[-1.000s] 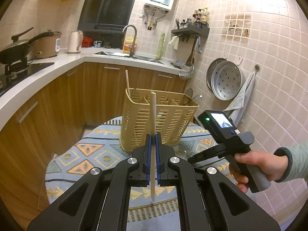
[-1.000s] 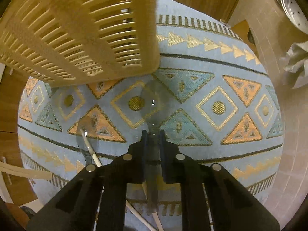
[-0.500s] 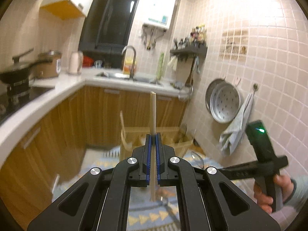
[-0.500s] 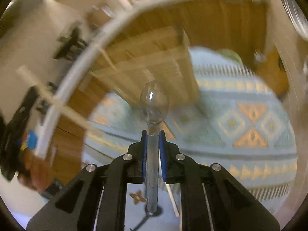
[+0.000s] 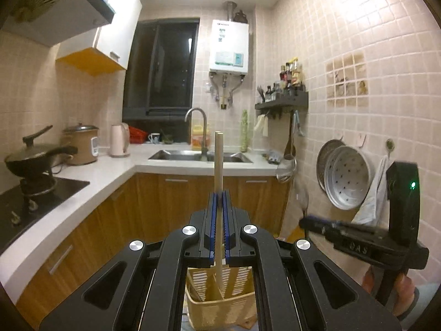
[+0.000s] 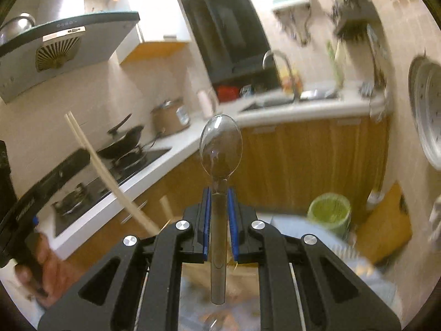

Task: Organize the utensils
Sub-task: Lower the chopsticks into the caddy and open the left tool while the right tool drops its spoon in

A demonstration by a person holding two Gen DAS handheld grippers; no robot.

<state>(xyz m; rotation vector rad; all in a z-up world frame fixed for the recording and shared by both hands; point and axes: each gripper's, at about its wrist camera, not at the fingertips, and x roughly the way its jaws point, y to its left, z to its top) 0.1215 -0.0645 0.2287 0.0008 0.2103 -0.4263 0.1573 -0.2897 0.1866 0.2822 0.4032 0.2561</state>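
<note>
Wooden chopstick point(image 5: 218, 182) clamped in left gripper point(image 5: 218, 215), tip hidden; right gripper point(image 6: 219, 212) clamps blurred clear spoon point(image 6: 220, 149).

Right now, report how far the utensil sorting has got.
Done: nothing clearly counted; the basket's contents are mostly hidden. In hand: the left tool clamps a chopstick upright above the basket, and the right tool grips a clear spoon. Left: lower both into compartments.

Black gripper point(image 5: 218, 201); blue pads; silver screws
</note>
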